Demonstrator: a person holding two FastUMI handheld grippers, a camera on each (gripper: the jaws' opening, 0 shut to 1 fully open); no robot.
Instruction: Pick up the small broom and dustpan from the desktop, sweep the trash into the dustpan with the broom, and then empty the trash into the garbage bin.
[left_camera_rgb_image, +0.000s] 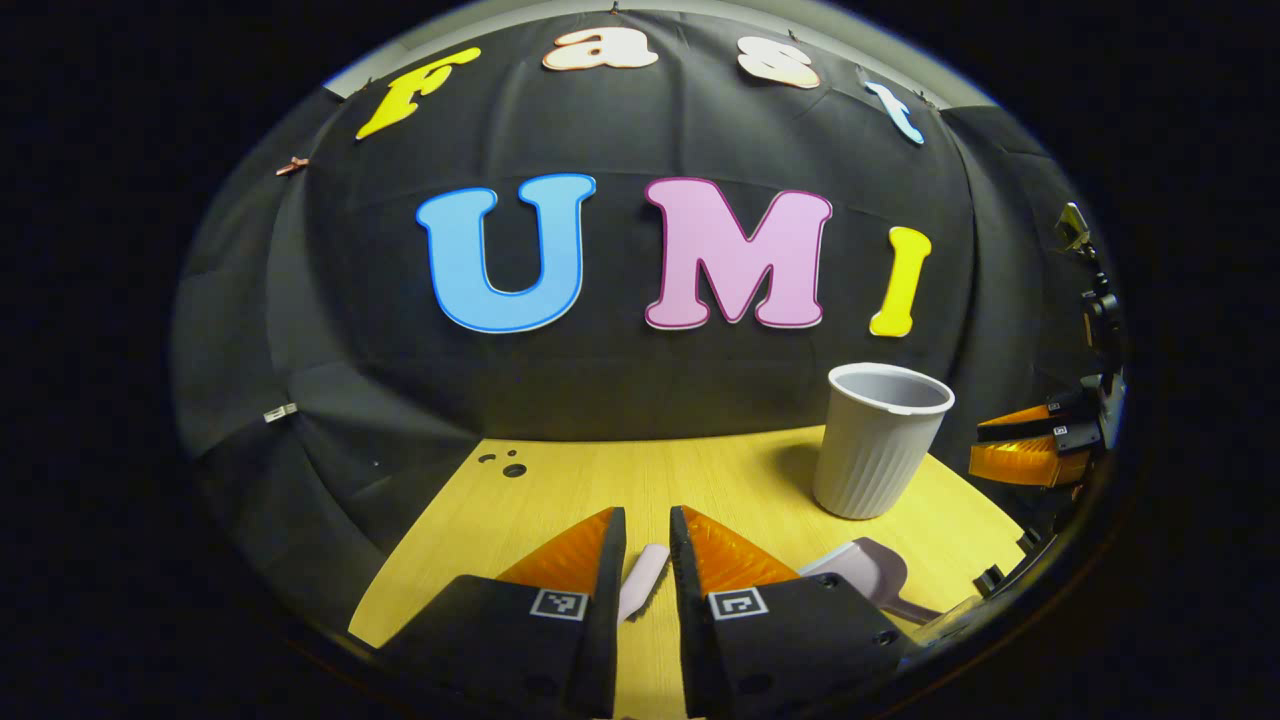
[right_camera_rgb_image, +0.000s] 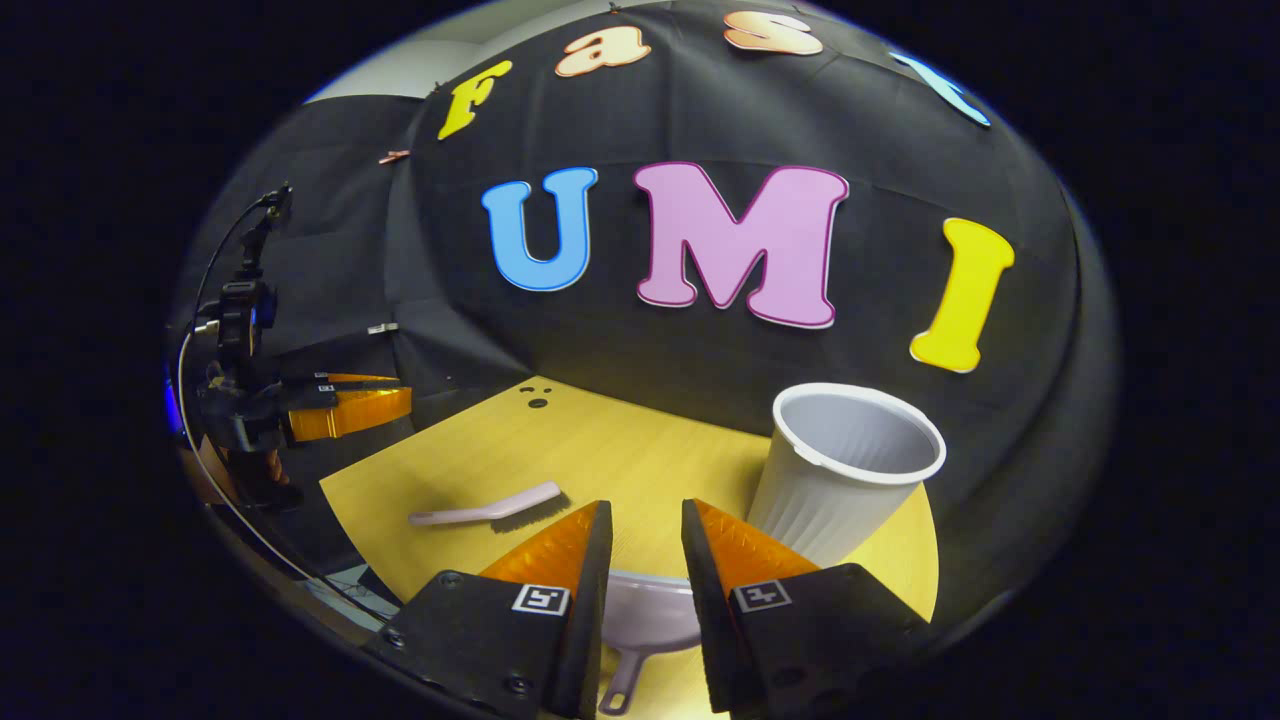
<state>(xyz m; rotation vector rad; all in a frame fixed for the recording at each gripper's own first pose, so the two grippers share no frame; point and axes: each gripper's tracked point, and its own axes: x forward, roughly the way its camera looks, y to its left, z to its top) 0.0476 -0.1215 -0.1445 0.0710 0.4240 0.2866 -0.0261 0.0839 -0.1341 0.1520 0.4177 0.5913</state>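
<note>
The left gripper (left_camera_rgb_image: 647, 545) has its jaws apart, empty, over the broom (left_camera_rgb_image: 641, 580) lying on the desk (left_camera_rgb_image: 560, 490). The right gripper (right_camera_rgb_image: 646, 545), also parted and empty, hangs above the dustpan (right_camera_rgb_image: 645, 620), beside the bin (right_camera_rgb_image: 845, 470).

Black cloth (left_camera_rgb_image: 640, 400) is draping the booth's back and sides, creasing where panels meet. A pale wooden desktop (left_camera_rgb_image: 640, 480) is sitting below it, catching warm light, with small dark holes (left_camera_rgb_image: 510, 468) near its far corner.

Broom (left_camera_rgb_image: 641, 580) mostly hidden between left gripper (left_camera_rgb_image: 647, 555) fingers. Dustpan (right_camera_rgb_image: 645, 625) partly hidden behind right gripper (right_camera_rgb_image: 646, 545) fingers; trash possibly too small to tell.
</note>
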